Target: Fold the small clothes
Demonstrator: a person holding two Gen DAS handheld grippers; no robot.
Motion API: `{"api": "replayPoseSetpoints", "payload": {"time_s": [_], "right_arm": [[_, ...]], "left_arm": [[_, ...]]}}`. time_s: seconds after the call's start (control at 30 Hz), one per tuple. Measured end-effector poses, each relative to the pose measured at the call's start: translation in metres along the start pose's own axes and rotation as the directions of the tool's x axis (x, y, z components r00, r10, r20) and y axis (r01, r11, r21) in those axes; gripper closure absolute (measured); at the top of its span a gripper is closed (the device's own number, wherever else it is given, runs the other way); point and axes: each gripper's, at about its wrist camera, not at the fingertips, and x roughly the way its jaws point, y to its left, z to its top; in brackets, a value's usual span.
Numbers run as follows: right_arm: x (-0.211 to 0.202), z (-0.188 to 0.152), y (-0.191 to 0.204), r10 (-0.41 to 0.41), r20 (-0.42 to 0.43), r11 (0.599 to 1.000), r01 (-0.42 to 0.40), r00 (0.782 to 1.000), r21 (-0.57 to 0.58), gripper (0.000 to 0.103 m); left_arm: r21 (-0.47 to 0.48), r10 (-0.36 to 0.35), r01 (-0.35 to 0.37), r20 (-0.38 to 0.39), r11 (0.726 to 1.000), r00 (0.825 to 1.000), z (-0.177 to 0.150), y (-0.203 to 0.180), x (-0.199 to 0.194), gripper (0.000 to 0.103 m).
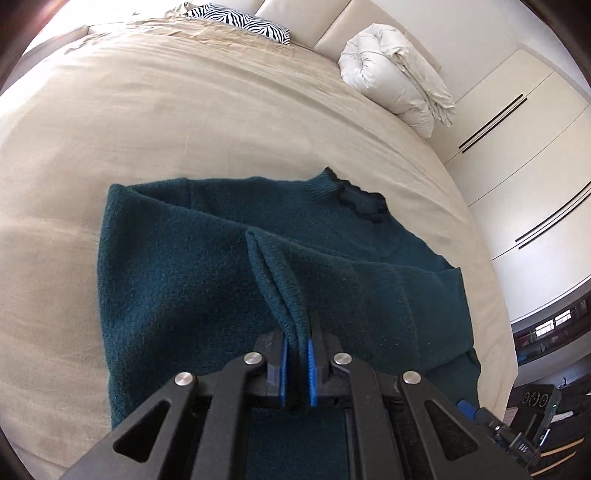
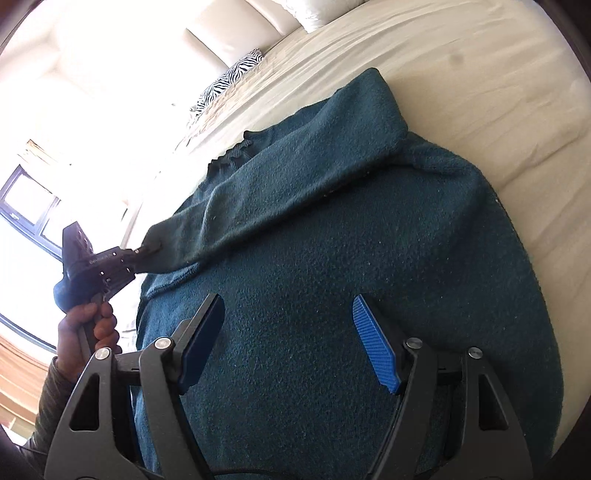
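Note:
A dark teal knit sweater (image 1: 177,266) lies flat on the beige bed, its collar (image 1: 354,195) toward the headboard. My left gripper (image 1: 297,347) is shut on the cuff of a sleeve (image 1: 273,273), holding it up over the sweater's body. In the right wrist view the sweater (image 2: 369,277) fills the frame and the held sleeve (image 2: 295,177) stretches across it to the left gripper (image 2: 142,254). My right gripper (image 2: 290,332) is open and empty, just above the sweater's body.
The beige bedsheet (image 1: 147,110) spreads around the sweater. A rolled white duvet (image 1: 395,77) and a zebra-print pillow (image 1: 240,18) lie near the headboard. White wardrobe doors (image 1: 524,155) stand beside the bed. A bright window (image 2: 26,203) is at the left.

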Motion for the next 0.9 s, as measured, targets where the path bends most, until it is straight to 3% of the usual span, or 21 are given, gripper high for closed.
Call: {"api": "replayPoseSetpoints", "payload": {"time_s": [0.27,0.37,0.43,0.5,0.67,0.9], "right_arm": [[-0.020,0.061,-0.014,0.052,0.064,0.997,-0.055,0.997,0.050,0.032],[-0.003,0.079,-0.016,0.106,-0.017,0.991,-0.104,0.994,0.079,0.032],[0.011,0.078,-0.022,0.044,-0.067,0.992,-0.036,0.997,0.118,0.032],[0.017,0.072,-0.034,0.056,-0.071,0.984,-0.043,0.996,0.172,0.032],[0.016,0.076,-0.068,0.123,0.074,0.937,-0.140,0.990,0.319,0.032],[-0.001,0.080,-0.088,0.092,0.143,0.930,-0.136,0.985,0.341,0.033]], "left_arm": [[-0.013,-0.025,0.025,-0.005,1.000,1.000,-0.013,0.014,0.013,0.094],[-0.010,-0.027,0.027,-0.004,1.000,1.000,-0.013,0.012,0.013,0.094],[-0.018,-0.035,0.035,-0.003,0.999,0.999,-0.013,0.010,0.014,0.094],[-0.024,-0.044,0.044,0.000,0.999,0.999,-0.014,0.011,0.014,0.094],[-0.028,-0.042,0.042,0.001,0.999,0.999,-0.013,0.012,0.013,0.094],[-0.039,-0.052,0.052,0.008,0.998,0.999,-0.014,0.011,0.012,0.094]]}}
